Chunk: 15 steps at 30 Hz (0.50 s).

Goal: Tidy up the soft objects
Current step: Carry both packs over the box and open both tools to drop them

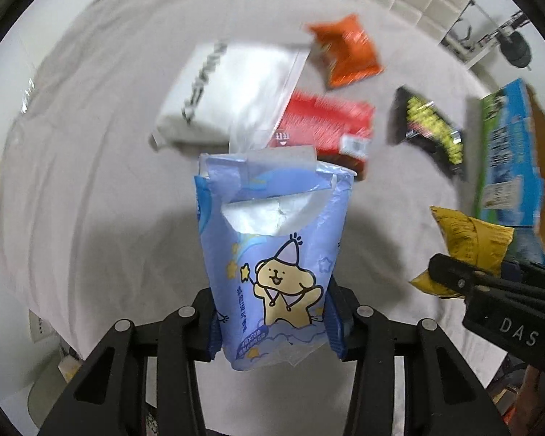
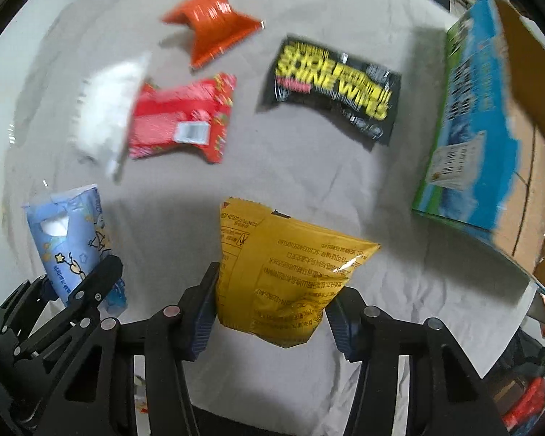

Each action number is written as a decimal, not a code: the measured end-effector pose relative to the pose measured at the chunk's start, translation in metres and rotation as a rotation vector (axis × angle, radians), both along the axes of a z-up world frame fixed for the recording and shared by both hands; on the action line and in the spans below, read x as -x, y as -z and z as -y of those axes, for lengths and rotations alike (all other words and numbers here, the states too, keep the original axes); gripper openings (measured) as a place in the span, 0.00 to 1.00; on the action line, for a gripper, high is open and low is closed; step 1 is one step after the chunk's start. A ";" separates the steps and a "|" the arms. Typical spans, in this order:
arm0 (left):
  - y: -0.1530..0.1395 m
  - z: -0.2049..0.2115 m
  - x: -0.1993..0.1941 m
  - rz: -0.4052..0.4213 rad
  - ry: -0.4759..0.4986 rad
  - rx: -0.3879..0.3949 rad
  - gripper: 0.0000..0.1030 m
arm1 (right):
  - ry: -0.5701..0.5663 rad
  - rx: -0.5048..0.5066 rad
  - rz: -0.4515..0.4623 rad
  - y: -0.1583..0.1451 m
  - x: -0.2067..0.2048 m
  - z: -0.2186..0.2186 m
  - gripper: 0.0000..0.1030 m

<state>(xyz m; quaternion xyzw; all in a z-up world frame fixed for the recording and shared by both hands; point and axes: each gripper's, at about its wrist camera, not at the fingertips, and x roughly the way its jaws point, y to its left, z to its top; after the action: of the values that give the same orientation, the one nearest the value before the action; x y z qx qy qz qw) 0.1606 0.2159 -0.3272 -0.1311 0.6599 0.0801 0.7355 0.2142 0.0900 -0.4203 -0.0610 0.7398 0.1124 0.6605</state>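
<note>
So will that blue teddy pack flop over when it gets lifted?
Probably a little. The blue tissue pack looks soft and crinkly, pinched by the left gripper at its bottom. Its open top flap may droop. It likely weighs little.

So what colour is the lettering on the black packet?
Yellow, on the black packet; it shows best in the right wrist view.

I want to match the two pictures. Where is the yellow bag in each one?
Left wrist view: the yellow bag is at the right edge, held in the right gripper.
Right wrist view: the yellow bag is bottom centre, clamped between that gripper's fingers.
Shared landmark: the black wipes pack lies on the white cloth beyond the bag in both.
</note>
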 end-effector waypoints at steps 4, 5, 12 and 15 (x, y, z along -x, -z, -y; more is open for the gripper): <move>-0.042 0.008 0.015 0.094 0.034 0.003 0.40 | 0.014 -0.048 0.056 -0.035 0.008 0.010 0.54; -0.051 0.010 0.017 0.116 0.044 0.005 0.40 | 0.021 -0.063 0.072 -0.044 0.011 0.014 0.54; -0.127 0.053 0.007 0.267 0.139 0.042 0.40 | 0.103 -0.140 0.179 -0.138 0.008 0.074 0.54; -0.152 0.085 -0.001 0.316 0.196 0.057 0.40 | 0.149 -0.146 0.217 -0.187 0.011 0.107 0.54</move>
<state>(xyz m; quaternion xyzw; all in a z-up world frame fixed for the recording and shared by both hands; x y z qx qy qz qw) 0.1615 0.1309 -0.1748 -0.0980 0.5477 -0.0323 0.8303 0.2035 -0.0167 -0.2334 0.0302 0.6564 0.1093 0.7458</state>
